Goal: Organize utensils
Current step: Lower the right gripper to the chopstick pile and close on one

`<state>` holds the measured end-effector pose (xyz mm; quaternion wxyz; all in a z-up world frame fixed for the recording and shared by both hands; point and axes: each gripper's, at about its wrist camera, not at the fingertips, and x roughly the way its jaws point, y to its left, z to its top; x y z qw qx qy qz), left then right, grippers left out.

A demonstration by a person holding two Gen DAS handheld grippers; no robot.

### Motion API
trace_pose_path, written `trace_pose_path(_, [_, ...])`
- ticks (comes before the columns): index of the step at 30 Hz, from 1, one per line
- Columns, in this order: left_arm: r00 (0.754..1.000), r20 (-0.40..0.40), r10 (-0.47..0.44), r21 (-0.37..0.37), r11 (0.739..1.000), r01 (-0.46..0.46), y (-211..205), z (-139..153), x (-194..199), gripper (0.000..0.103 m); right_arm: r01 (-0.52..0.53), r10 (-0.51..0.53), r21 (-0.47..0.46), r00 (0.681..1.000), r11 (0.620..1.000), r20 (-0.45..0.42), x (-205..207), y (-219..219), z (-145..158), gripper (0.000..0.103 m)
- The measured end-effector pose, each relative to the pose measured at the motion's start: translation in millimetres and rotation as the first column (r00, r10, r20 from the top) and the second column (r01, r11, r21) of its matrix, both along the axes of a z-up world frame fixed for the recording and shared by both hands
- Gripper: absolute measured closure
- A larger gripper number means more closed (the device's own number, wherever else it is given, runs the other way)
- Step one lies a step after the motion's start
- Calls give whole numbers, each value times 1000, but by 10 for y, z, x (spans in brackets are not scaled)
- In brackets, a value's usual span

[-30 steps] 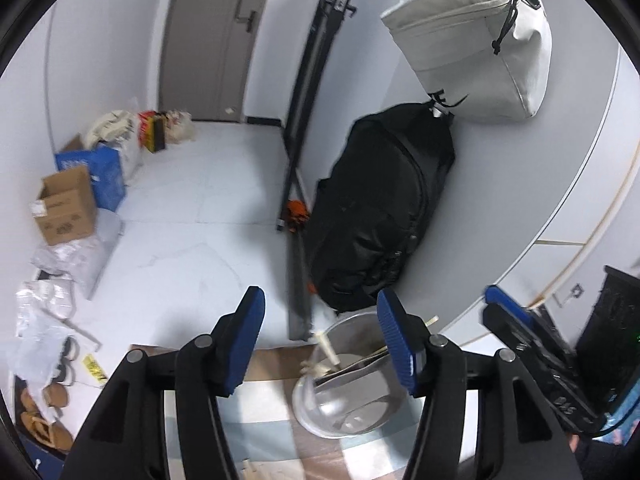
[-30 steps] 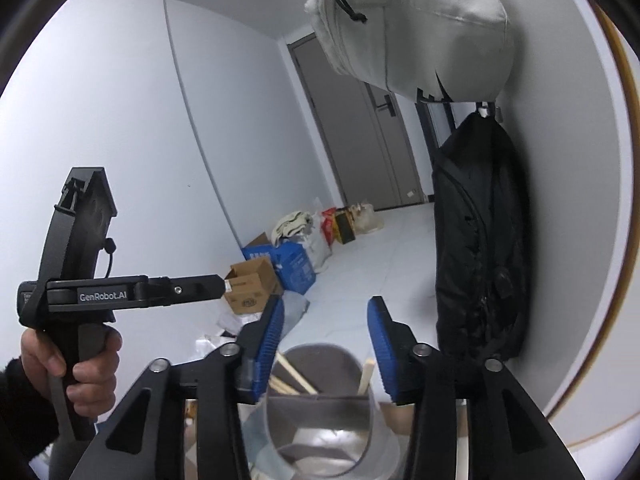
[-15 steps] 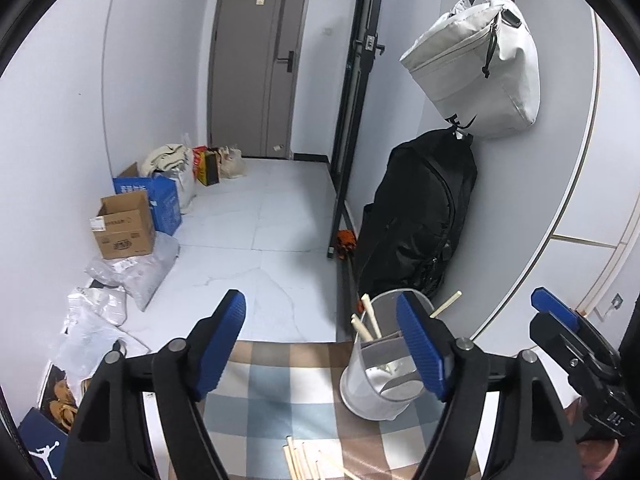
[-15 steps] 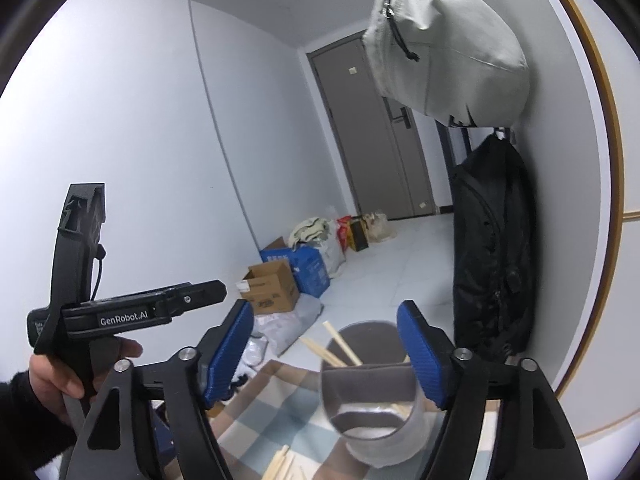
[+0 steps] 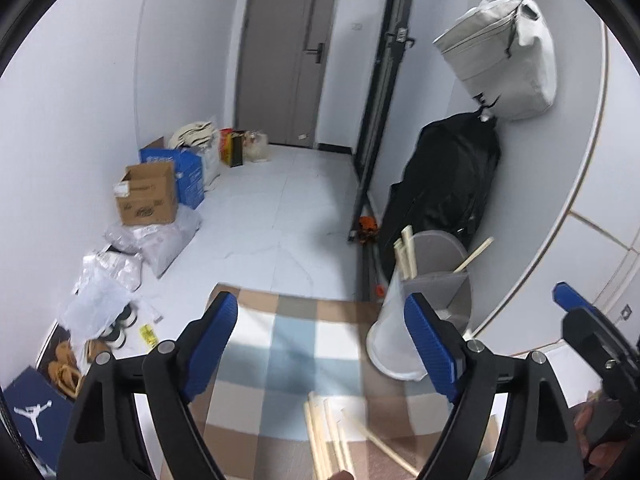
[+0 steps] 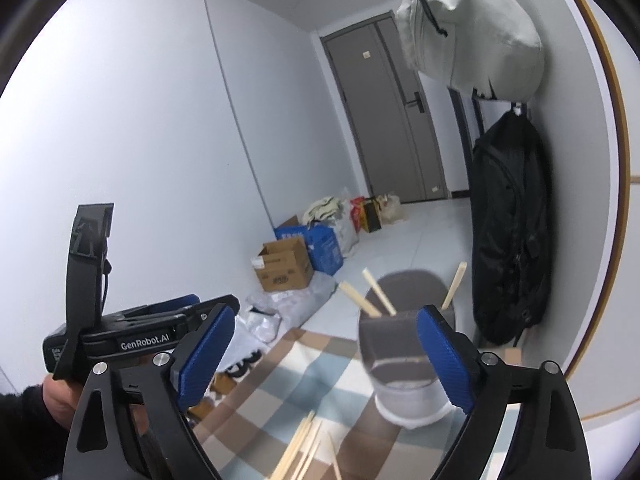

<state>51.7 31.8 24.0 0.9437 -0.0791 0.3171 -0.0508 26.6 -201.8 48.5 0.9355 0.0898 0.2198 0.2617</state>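
Observation:
A grey and white utensil holder (image 5: 424, 304) (image 6: 400, 352) stands at the far right of the checked tablecloth (image 5: 288, 340), with several wooden chopsticks (image 6: 372, 296) leaning in it. More chopsticks (image 5: 332, 440) (image 6: 304, 452) lie loose on the cloth, nearer to me. My left gripper (image 5: 322, 344) hangs above the cloth, left of the holder; its jaws are opening with nothing between them. My right gripper (image 6: 324, 360) faces the holder from a short way back, its jaws also opening and empty. Each gripper shows in the other's view: right gripper (image 5: 592, 332), left gripper (image 6: 140, 336).
A black backpack (image 5: 448, 180) and a pale grey bag (image 5: 504, 52) hang on the wall to the right, behind the holder. On the floor to the left are a cardboard box (image 5: 148, 196), a blue box (image 5: 188, 176), plastic bags (image 5: 120, 264) and shoes. A grey door (image 5: 288, 52) closes the hallway.
Both grippers have drawn back from the holder and their jaws have spread wider. The holder now looks smaller, and the loose chopsticks on the cloth have come into view.

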Motion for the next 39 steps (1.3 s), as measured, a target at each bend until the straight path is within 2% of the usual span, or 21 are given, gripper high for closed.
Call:
trace_pose_path(7, [999,-40,26,-2,1000,-26,137,-381,-145,21,-40,36,-40,996,998,-78,-23,169,-358,3])
trace_pose_path(16, [994,-97,48,2,999,-48,363,-594,-128,21,-104,79,-124,978,987,-194,59,448,-771,1])
trace_pose_path(21, [989,-139,47,7,999,-47,397,-705,-106,21,-163,101,-216,956,963,-276,161,661,-1030,2])
trace_pose_path(23, [989,-139,51,33,998,-47,400,-735,-116,21,-175,92,-260,948,950,-304,213,718,-1155,3])
trace_pose_path(26, [988,-148,51,37,998,-46,427,-758,-112,21,-190,69,-312,930,931,-361,316,750,-1338,19])
trace_pose_path(27, [987,-151,53,35,998,-48,442,-761,-112,21,-194,58,-332,923,923,-379,349,757,-1396,28])
trace_pose_path(29, [986,-158,57,31,998,-52,479,-768,-110,21,-209,45,-371,913,905,-406,402,781,-1490,38])
trace_pose_path(31, [984,-164,63,24,998,-60,510,-763,-113,21,-232,38,-415,904,880,-426,439,828,-1580,42])
trace_pose_path(32, [984,-166,64,20,998,-61,524,-773,-95,21,-248,44,-424,899,871,-435,447,850,-1609,48])
trace_pose_path(34, [983,-171,71,14,997,-69,557,-771,-99,21,-279,46,-458,889,844,-456,480,923,-1683,49])
trace_pose_path(36, [982,-175,74,7,997,-74,582,-776,-90,21,-300,53,-474,883,828,-466,504,988,-1729,57])
trace_pose_path(39, [981,-177,84,6,996,-85,618,-782,-82,21,-324,59,-511,882,796,-468,525,1075,-1779,59])
